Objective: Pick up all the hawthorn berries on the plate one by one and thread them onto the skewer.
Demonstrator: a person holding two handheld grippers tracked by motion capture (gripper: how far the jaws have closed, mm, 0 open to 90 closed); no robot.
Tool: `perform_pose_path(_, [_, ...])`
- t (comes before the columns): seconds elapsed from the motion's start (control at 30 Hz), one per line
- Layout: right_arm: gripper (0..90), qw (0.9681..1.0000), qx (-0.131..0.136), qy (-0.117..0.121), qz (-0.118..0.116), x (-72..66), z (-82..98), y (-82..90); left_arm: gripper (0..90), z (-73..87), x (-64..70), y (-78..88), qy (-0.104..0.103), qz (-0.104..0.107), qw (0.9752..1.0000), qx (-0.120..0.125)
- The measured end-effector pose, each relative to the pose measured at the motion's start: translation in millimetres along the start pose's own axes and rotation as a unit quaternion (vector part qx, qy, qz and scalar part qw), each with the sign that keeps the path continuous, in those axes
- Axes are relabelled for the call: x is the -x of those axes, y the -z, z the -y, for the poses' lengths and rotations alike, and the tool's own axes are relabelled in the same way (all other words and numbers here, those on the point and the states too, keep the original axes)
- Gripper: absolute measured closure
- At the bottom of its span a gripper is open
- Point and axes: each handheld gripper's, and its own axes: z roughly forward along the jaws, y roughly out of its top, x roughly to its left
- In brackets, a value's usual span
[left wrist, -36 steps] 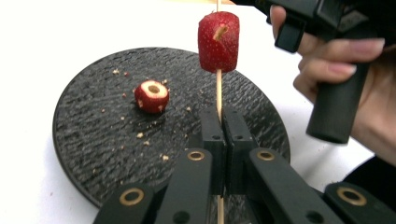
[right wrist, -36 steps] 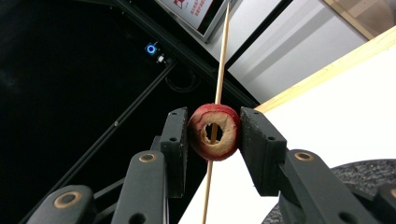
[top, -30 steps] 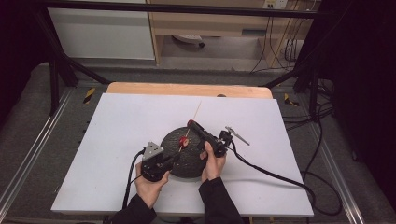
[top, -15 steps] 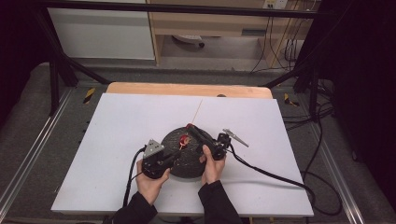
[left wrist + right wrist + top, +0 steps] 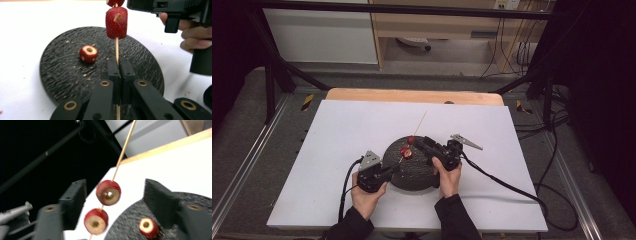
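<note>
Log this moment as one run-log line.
left tongs: shut on skewer | right tongs: just opening, pads off fruit | strawberry piece: on black plate

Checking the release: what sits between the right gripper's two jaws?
In the right gripper view, the upper strawberry piece on the skewer, untouched by either jaw, which have just been opening.

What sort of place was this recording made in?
Probably a lab or workshop recording rig, not a kitchen: a white tabletop inside a black metal frame, loose black cables on grey floor, and a plain wooden shelf unit behind.
</note>
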Motion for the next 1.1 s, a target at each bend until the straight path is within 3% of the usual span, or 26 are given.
perform_pose_path(0.1, [19.9,0.9988,-0.031,0.032,0.019,1.0,-2.5,2.8,88.4,2.2,-6.2,6.9,-0.003,0.001,1.0,-0.004])
perform_pose_path(0.2, [13.4,0.997,-0.055,0.05,0.021,2.1,-4.1,4.5,88.4,5.6,-12.9,14.5,-0.005,-0.001,1.0,-0.008])
perform_pose_path(0.37, [7.0,0.9905,-0.106,0.082,0.032,4.8,-7.9,7.5,88.4,11.7,-23.5,28.2,-0.02,-0.013,0.9996,-0.018])
perform_pose_path(0.47, [5.2,0.9855,-0.13,0.101,0.039,6.0,-9.4,9.2,88.4,16.7,-30.2,35.4,-0.019,-0.013,0.9994,-0.027])
perform_pose_path(0.8, [3.5,0.963,-0.213,0.153,0.065,8.7,-11.6,12.3,88.3,35.0,-50.2,61.3,-0.023,-0.018,0.9982,-0.053])
perform_pose_path(0.93, [2.4,0.9496,-0.249,0.174,0.079,5.8,-14.9,10.3,88.3,39.2,-53.6,66.7,-0.025,-0.016,0.998,-0.055])
perform_pose_path(1.1, [2.7,0.9383,-0.275,0.194,0.079,-2.0,-19.5,5.2,88.3,42.2,-56.8,69.5,-0.029,-0.017,0.9977,-0.06])
